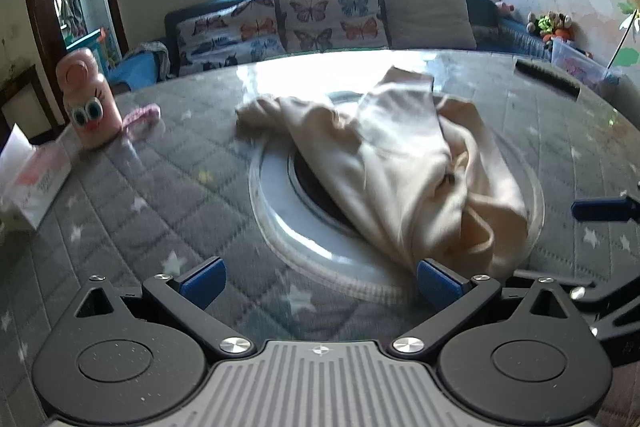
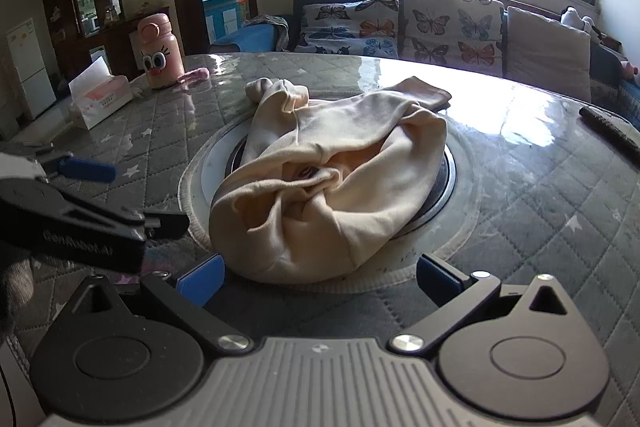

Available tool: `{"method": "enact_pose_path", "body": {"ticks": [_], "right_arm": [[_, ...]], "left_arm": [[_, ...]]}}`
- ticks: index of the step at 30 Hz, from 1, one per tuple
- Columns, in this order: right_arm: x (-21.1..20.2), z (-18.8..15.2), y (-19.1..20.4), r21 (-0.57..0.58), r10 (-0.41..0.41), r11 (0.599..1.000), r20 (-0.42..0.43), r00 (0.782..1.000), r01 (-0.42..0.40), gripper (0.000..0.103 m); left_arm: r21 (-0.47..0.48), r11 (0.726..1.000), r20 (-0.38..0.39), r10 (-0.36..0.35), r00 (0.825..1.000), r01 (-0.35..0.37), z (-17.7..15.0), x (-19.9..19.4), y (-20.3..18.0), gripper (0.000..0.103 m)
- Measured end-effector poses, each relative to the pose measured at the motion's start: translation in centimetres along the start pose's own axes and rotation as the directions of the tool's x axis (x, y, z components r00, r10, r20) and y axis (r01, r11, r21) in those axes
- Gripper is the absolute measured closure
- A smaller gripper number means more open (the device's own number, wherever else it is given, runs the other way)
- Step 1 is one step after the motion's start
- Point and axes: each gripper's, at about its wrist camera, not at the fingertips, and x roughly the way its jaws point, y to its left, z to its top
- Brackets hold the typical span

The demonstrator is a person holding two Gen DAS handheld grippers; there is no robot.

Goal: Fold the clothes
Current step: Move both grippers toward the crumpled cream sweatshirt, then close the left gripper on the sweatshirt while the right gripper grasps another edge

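A crumpled cream garment [image 1: 404, 163] [image 2: 332, 183] lies in a heap over the round inset [image 1: 280, 211] [image 2: 204, 163] in the middle of the grey quilted table. My left gripper [image 1: 320, 281] is open, low over the table just before the heap, its right blue pad close to the cloth's near edge. My right gripper [image 2: 318, 277] is open too, with the near hem of the garment just ahead between its fingers. The left gripper's body [image 2: 72, 223] shows at the left of the right wrist view. A blue fingertip of the right gripper [image 1: 600, 209] shows at the left wrist view's right edge.
A pink cartoon bottle [image 1: 88, 103] [image 2: 160, 55], a pink cloth [image 1: 142, 119] [image 2: 194, 75] and a tissue box [image 1: 36, 183] [image 2: 100, 99] sit at the table's far left. A dark stick-like object [image 1: 548, 79] [image 2: 608, 131] lies at the right. A sofa with butterfly cushions [image 1: 320, 15] [image 2: 440, 27] stands behind.
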Motion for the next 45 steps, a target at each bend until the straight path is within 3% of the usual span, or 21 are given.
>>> {"method": "enact_pose_path", "body": {"ticks": [9,18,24,27,29,32,38,45], "right_arm": [[0.5,1.7,-2.1,0.011,-0.025,1.000,0.009,1.000,0.025,0.000],[2.0,3.5,-6.8,0.100,-0.101,0.990,0.006,0.995,0.100,0.001],[3.1,4.0,-8.8,0.140,-0.124,0.982,0.000,0.992,0.123,0.001],[3.7,4.3,-9.4,0.142,-0.126,0.982,-0.005,0.992,0.126,0.002],[4.1,4.7,-9.7,0.137,-0.125,0.983,-0.009,0.992,0.125,0.004],[5.1,5.5,-10.1,0.132,-0.114,0.985,-0.007,0.993,0.114,0.008],[7.5,7.3,-11.0,0.152,-0.077,0.985,-0.003,0.997,0.077,0.020],[11.5,8.8,-11.2,0.128,-0.038,0.991,-0.017,0.999,0.040,0.034]], "left_arm": [[0.074,0.997,0.053,-0.034,0.998,0.030,3.7,1.5,-1.8,0.000],[0.188,0.978,0.067,-0.106,0.992,0.092,6.3,4.9,-5.0,0.003],[0.239,0.957,0.025,-0.173,0.985,0.162,7.0,7.7,-6.2,0.031],[0.267,0.948,0.000,-0.181,0.984,0.174,7.0,9.0,-6.7,0.059],[0.253,0.952,0.006,-0.183,0.983,0.175,6.9,9.1,-6.2,0.086],[0.227,0.959,0.030,-0.181,0.983,0.169,6.9,8.6,-5.2,0.093],[0.137,0.985,0.109,-0.122,0.987,0.106,6.6,5.7,-1.5,0.095],[0.049,0.997,0.096,-0.070,0.993,0.066,4.6,3.9,2.5,0.095]]}}
